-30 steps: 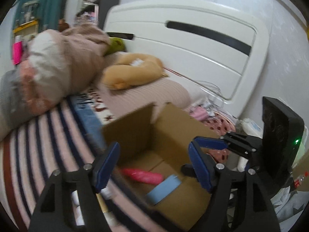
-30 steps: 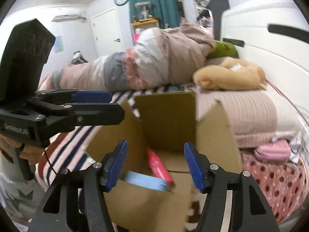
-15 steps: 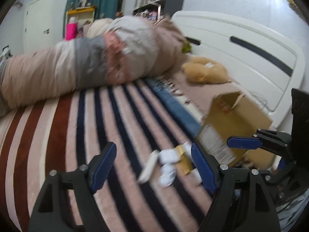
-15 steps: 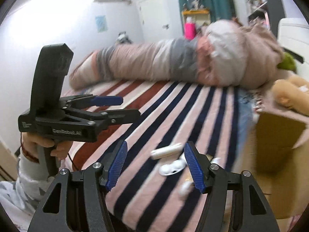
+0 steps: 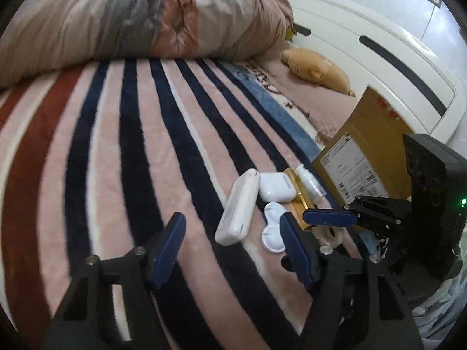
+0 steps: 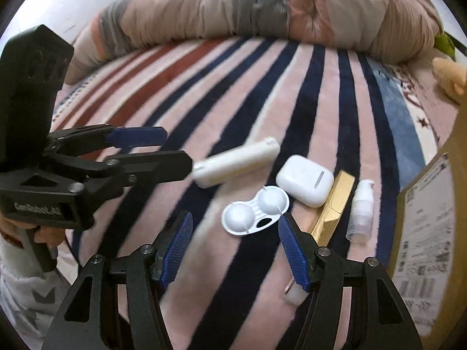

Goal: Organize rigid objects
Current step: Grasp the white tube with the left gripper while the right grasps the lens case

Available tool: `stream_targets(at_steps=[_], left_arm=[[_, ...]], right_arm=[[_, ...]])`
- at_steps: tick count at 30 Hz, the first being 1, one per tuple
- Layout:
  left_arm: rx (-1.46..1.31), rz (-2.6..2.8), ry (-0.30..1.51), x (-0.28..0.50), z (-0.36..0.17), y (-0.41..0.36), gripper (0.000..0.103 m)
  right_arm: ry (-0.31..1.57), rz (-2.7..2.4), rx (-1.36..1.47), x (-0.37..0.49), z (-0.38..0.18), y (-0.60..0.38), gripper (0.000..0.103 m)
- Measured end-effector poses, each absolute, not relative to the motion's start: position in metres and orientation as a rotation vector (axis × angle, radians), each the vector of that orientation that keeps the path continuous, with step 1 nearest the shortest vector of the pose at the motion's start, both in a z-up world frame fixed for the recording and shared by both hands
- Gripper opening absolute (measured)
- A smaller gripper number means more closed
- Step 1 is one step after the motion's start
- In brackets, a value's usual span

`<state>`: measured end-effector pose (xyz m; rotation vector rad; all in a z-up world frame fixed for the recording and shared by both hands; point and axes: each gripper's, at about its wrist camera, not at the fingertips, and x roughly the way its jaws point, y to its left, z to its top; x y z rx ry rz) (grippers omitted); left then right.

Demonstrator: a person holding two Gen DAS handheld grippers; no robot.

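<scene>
Several small items lie on the striped blanket [image 5: 116, 151] beside a cardboard box [image 5: 362, 151]: a long white case [image 5: 238, 207] [image 6: 236, 162], a white earbud case [image 5: 275, 186] [image 6: 305, 180], a white contact lens case [image 5: 274, 232] [image 6: 255, 210], a gold bar-shaped box [image 6: 334, 205] and a small pump bottle [image 6: 362, 211]. My left gripper [image 5: 233, 248] is open and empty, just short of the long white case. My right gripper [image 6: 235, 248] is open and empty, just short of the lens case. The left gripper also shows in the right wrist view [image 6: 163, 148].
A rolled pink and grey duvet [image 5: 131, 20] lies across the far side of the bed. A tan plush toy [image 5: 318, 68] rests by the white headboard [image 5: 379, 58]. The box [image 6: 429, 233] stands at the right edge of the blanket.
Both grippers have swung away from the open box, where a pink and a blue item lay, and down toward the small items on the blanket. Both stayed open.
</scene>
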<state>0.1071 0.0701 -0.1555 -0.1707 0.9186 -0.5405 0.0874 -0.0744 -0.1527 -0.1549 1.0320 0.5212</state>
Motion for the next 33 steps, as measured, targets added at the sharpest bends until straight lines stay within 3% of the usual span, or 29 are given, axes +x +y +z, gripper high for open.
stream_targets(at_steps=[6, 11, 15, 23, 33], left_arm=[[-0.172, -0.571, 0.971, 0.128, -0.18, 0.051, 0.046], [-0.153, -0.542, 0.975, 0.136, -0.188, 0.044, 0.024], [-0.157, -0.54, 0.969, 0.138, -0.188, 0.046, 0.016], [-0.157, -0.508, 0.936, 0.127, -0.173, 0.057, 0.015], [-0.141, -0.481, 0.798, 0.086, -0.098, 0.07, 0.015]], right_arm=[[1.06, 0.501, -0.186, 0.103, -0.169, -0.077, 0.058], [1.068, 0.522, -0.181, 0.107, -0.175, -0.077, 0.058], [1.054, 0.531, -0.232, 0.105, -0.176, -0.071, 0.057], [1.0, 0.556, -0.224, 0.098, -0.158, -0.069, 0.056], [0.829, 0.616, -0.219, 0.066, -0.092, -0.064, 0.056]])
